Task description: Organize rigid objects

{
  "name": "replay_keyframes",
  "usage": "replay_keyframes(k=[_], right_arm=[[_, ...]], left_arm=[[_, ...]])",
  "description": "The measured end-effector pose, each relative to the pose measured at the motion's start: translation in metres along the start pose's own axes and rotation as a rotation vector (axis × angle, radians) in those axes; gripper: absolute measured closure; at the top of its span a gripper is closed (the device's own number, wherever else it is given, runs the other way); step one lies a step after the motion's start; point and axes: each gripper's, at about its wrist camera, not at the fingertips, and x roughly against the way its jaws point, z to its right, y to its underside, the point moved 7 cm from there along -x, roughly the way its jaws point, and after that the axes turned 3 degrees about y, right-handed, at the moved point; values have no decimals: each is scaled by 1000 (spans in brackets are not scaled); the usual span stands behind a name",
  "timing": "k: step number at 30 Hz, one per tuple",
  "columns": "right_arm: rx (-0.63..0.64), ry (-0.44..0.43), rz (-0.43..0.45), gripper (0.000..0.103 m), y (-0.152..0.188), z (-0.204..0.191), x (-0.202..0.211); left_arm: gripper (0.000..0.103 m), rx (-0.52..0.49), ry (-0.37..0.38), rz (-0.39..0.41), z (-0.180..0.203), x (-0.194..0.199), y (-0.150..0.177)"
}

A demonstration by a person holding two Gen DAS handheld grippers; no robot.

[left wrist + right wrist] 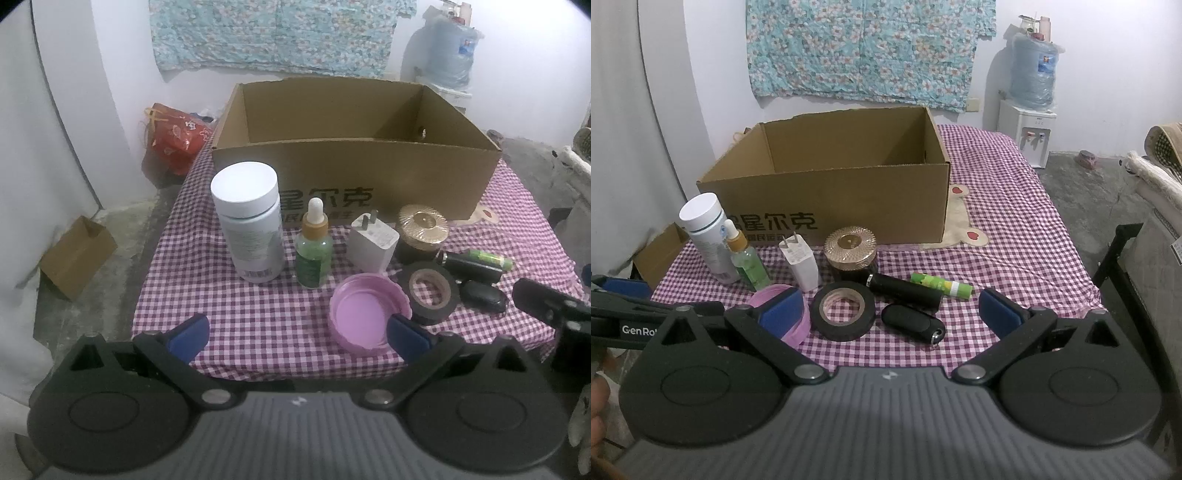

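The loose items stand in a cluster on the checked tablecloth [258,325], just in front of the open cardboard box [354,162], and none of them looks to be inside it yet — what shows of the box's inside is bare. From the near left: a tall white-capped bottle [251,221], a green dropper bottle [314,247] beside it, a white plug charger [373,242], and a dark jar with a gold ribbed lid [423,229]. Nearer the edge lie a pink plastic lid [365,314], a roll of black tape [430,291], a black cylinder [905,293], a green tube [940,285] and a black key fob [912,323].

The left gripper [295,336] hangs over the near edge of the table with its blue pads spread wide, nothing between them; the pink lid sits just ahead of its right pad. The right gripper [890,310] is likewise wide apart and empty, looking down on the tape roll and key fob.

By my reading this is the opening step: choosing a first item, with the sorting not yet begun. The next move calls for one gripper to drop onto a near piece — the tape roll or lid is closest — close on it squarely, then lift it clear of the box's front wall before letting go inside. The tall bottles may tip if brushed.
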Motion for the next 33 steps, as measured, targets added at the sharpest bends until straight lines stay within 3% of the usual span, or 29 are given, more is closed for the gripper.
replay_keyframes(k=[33], right_arm=[[-3,-7,-9,1,1,-1,-5]], left_arm=[[0,-3,-12,-4,-3,-2,-1]])
